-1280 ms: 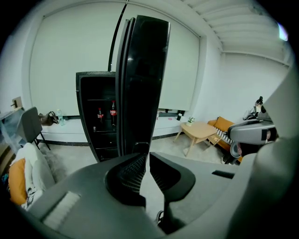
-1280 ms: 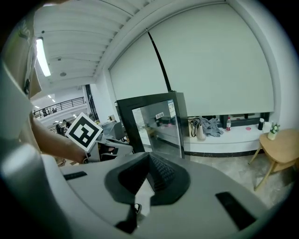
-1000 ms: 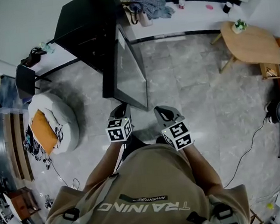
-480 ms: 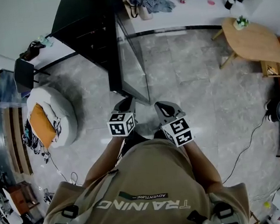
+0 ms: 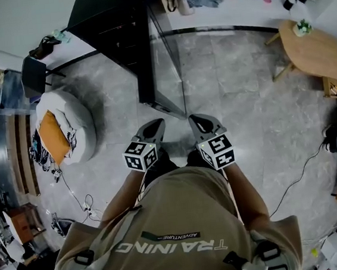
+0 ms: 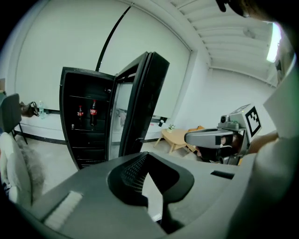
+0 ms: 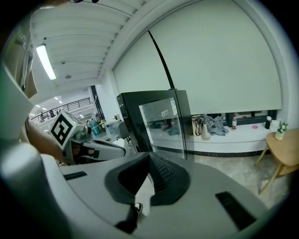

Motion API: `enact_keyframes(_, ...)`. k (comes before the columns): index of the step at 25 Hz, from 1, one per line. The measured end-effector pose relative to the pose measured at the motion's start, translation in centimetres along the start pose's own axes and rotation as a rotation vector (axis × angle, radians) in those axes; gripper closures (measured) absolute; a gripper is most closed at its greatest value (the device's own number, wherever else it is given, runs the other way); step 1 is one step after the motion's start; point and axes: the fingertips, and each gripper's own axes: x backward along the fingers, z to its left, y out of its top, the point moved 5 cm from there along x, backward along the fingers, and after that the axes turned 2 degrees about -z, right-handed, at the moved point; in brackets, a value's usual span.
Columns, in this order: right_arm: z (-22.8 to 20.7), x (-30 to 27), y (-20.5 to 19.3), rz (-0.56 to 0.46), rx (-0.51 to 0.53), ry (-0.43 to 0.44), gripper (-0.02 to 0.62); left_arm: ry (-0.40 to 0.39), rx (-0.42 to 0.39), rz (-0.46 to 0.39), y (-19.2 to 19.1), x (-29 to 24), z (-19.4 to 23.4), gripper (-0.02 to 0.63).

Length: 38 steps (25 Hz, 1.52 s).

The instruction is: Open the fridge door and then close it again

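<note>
The black fridge (image 5: pixel 109 24) is standing at upper left, its glass door (image 5: pixel 165 60) hanging wide open. Below, the left gripper (image 5: pixel 154 125) and right gripper (image 5: pixel 195 119) are hovering clenched, apparently empty, apart from the door. Opening looks done and closing is awaiting.

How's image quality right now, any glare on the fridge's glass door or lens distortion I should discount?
Right gripper view: the glass door looks hazy without hard glare; heavy fisheye curves straight lines. Left gripper view: fridge interior dark, two bottles visible; ceiling light blooms top right. Head view: sharp, evenly lit, edges bowed.
</note>
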Motion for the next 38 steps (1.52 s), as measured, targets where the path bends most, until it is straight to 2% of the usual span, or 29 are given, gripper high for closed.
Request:
enact_keyframes(7,1.3,-3.0,2.4,-0.015,0.059,0.048,0.598,0.068,0.018,-0.038,-0.2,3.2,2.1,0.606)
enact_keyframes(11,2.3,-4.5,4.6,-0.022,0.096,0.035,0.598,0.108,0.037,-0.058,-0.3,4.9,4.1,0.606)
enact_keyframes(20,2.3,-7.2,7.5,-0.030,0.091,-0.012,0.598,0.153,0.092,-0.070,-1.5,7.1,7.5,0.606)
enact_keyframes(27,2.1,-8.0,7.7,-0.027,0.079,-0.047,0.598,0.145,0.112,-0.078,-1.9,7.3,9.1,0.606)
enact_keyframes(38,4.8,-9.7,8.1,-0.006,0.086,-0.062,0.598,0.124,0.110,-0.099,-0.8,8.1,12.4,0.606)
